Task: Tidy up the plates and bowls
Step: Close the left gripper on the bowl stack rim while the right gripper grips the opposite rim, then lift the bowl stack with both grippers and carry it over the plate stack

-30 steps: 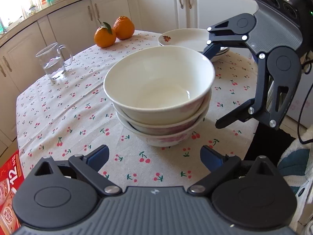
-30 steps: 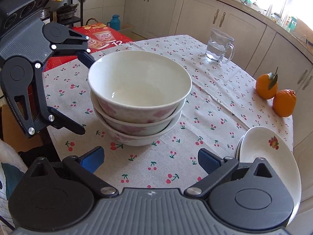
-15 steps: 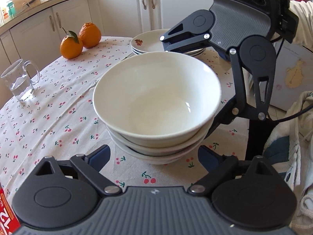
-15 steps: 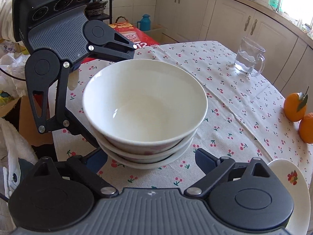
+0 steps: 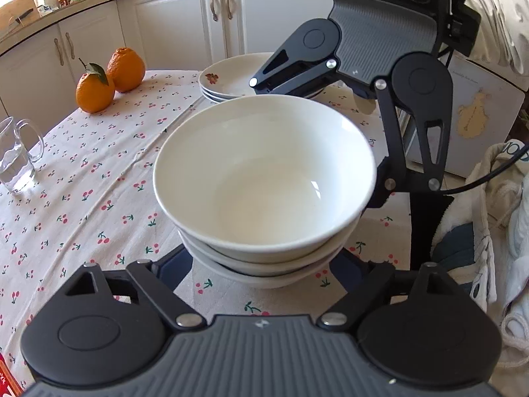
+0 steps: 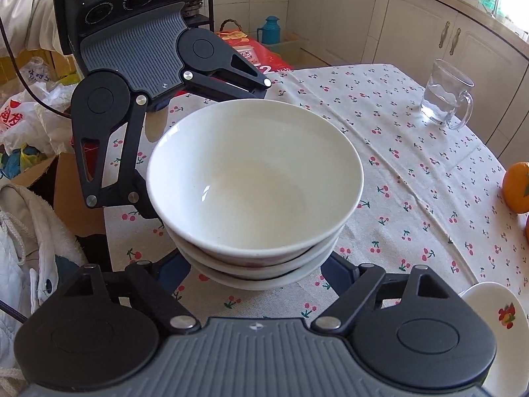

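Left wrist view: stack of three white bowls (image 5: 264, 182) sits on the worktop (image 5: 82, 182), which has a cherry-print cloth over it. Left gripper (image 5: 261, 264) is spread wide, one blue-padded finger on each side of the bottom bowl, low at the base. Contact with the bowl wall: cannot tell, the pads are mostly hidden under the stack. Right gripper (image 5: 317, 152) comes in from the far side, also spread; its upper finger lies just above the far rim, its lower finger runs down beside the right flank of the stack. Behind it, a stack of plates (image 5: 228, 79) with a flower print, near the far edge of the worktop. Two oranges (image 5: 109, 79) touching each other at far left; a glass mug (image 5: 16, 162) with water at the left edge.

Right wrist view: same bowl stack (image 6: 254, 185) dead centre, straddled by the right gripper (image 6: 254, 268), fingers apart at the bottom bowl, tips tucked under the overhang. Left gripper (image 6: 205, 145) opposite, open, one finger above the far rim, the other down the left side of the stack. Glass mug (image 6: 446, 99) at upper right, well apart from the bowls. One orange (image 6: 517, 187) cut by the right edge. Plate rim (image 6: 496, 314) with fruit print at lower right, partly behind the gripper body. Red box (image 6: 251, 49) off the worktop, far side.
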A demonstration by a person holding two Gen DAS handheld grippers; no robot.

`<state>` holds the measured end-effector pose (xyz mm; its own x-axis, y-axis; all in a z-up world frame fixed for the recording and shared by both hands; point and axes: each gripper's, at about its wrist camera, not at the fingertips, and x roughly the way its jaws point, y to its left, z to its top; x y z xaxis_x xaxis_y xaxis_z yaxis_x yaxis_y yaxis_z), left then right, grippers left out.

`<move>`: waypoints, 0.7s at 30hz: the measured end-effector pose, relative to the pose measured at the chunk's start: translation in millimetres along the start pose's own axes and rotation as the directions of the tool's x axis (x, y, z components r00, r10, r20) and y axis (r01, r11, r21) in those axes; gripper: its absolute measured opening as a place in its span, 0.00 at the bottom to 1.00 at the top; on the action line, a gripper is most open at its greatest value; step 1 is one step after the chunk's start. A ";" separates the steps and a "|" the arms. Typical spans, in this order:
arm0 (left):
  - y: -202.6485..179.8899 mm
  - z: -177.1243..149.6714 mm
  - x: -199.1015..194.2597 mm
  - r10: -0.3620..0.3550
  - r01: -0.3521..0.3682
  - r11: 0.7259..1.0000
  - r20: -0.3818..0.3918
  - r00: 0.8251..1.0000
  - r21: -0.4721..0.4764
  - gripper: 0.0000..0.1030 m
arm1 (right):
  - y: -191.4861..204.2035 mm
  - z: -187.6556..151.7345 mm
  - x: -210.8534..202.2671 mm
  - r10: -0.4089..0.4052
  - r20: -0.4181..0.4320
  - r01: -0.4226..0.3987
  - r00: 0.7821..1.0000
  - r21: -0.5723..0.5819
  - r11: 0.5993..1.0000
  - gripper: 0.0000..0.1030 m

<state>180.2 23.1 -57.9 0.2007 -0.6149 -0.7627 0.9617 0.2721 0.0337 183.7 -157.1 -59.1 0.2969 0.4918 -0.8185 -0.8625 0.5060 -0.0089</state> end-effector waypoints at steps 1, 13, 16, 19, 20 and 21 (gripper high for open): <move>-0.2 0.2 -0.2 -0.003 0.003 1.000 -0.001 1.000 0.005 0.85 | 0.5 0.0 -0.9 0.003 -0.002 -0.003 1.000 0.000 1.000 0.85; 2.8 2.2 1.5 -0.027 0.028 0.999 -0.004 1.000 0.041 0.83 | -2.7 1.8 0.5 0.018 -0.010 -0.018 1.000 -0.007 1.000 0.84; 4.1 2.5 1.6 -0.036 0.036 0.998 -0.006 0.999 0.047 0.83 | -2.5 2.6 0.9 0.018 -0.016 -0.019 1.000 -0.012 1.000 0.84; 4.8 3.0 2.0 -0.038 0.039 0.998 -0.007 0.999 0.049 0.83 | -2.9 3.5 1.2 0.021 -0.021 -0.021 1.000 -0.013 1.000 0.84; 5.1 3.1 1.9 -0.039 0.039 0.998 -0.007 0.999 0.047 0.83 | -3.1 3.6 1.1 0.022 -0.021 -0.022 1.000 -0.012 1.000 0.83; 5.2 3.1 1.8 -0.039 0.039 0.998 -0.006 0.999 0.044 0.83 | -3.6 3.4 1.2 0.024 -0.020 -0.024 1.000 -0.010 1.000 0.83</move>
<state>186.1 21.1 -57.1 0.1620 -0.6207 -0.7671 0.9761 0.2150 0.0322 188.6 -155.9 -58.1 0.2685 0.4896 -0.8296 -0.8733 0.4872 0.0049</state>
